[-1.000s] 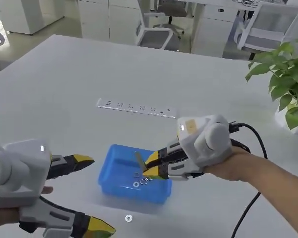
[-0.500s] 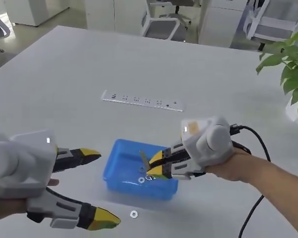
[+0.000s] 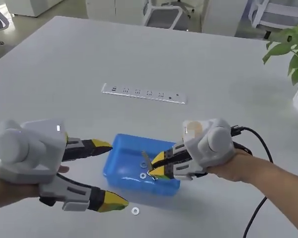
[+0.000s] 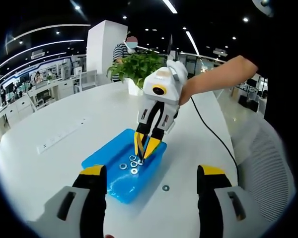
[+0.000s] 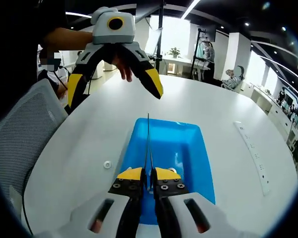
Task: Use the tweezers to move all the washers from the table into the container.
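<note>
A shallow blue container sits on the white table, with three small washers in it. One more washer lies on the table just in front of it. My right gripper hangs over the container's right part, shut on thin metal tweezers whose tips point down among the washers. In the right gripper view the tweezers run forward over the container, and the loose washer lies to its left. My left gripper stands open at the container's left side, holding nothing.
A white power strip lies on the table beyond the container. A potted plant stands at the far right edge. The right gripper's black cable trails to the right. Office chairs stand past the table's far edge.
My left gripper has come closer to the container's left side, still open. The right gripper stays shut on the tweezers over the container. The head camera has tilted down a little.
</note>
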### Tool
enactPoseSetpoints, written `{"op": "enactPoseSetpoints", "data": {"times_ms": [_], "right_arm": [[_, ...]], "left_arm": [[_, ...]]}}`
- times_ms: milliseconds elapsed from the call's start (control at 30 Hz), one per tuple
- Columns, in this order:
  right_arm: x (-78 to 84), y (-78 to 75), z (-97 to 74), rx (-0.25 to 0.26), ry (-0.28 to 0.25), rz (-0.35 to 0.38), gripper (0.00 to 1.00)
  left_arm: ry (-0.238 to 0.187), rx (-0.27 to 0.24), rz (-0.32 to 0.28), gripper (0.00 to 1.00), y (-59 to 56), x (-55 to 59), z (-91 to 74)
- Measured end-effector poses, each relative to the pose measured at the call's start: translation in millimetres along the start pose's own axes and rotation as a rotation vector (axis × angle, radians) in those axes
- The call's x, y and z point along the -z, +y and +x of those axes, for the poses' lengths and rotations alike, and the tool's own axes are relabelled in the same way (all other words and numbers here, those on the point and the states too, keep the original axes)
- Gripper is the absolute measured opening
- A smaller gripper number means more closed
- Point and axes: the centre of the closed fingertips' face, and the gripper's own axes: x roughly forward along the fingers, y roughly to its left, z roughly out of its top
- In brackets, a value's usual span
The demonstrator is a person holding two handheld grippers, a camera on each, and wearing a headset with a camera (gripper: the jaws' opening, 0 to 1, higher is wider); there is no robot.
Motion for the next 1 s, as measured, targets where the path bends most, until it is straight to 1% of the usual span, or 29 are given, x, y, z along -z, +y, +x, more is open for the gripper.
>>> {"op": "enactPoseSetpoints", "data": {"times_ms": [100,267,400,533,700,767,1000], "right_arm": [[0.9,-0.7,0.9,0.000,-0.006,0.006,0.07],[-0.2,0.2,1.0,-0.002,-0.012,0.004,0.07],[-0.5,0.6,1.5,-0.001,-0.018,0.005,0.08],[-0.8,1.0,1.6,0.000,-0.020,0.004,0.08],[-0.8,1.3,1.3,0.000,-0.021,0.001,0.08],[-1.0,1.3,1.2,0.000,-0.021,-0.001,0.08],[-1.3,2.2,0.7,-0.003,-0.020,-0.009,0.08]], "left_arm": [[0.002,0.017,0.016,0.72,2.9,-2.8,6.7],[0.009,0.040,0.051,0.59,5.8,-6.3,15.5],[0.021,0.048,0.091,0.45,10.1,-7.9,21.6],[0.033,0.053,0.130,0.29,13.6,-9.6,26.2],[0.032,0.053,0.155,0.23,17.3,-13.0,30.3],[0.037,0.052,0.168,0.22,18.6,-13.4,32.2],[0.029,0.074,0.198,0.15,16.4,-18.6,36.8]]}}
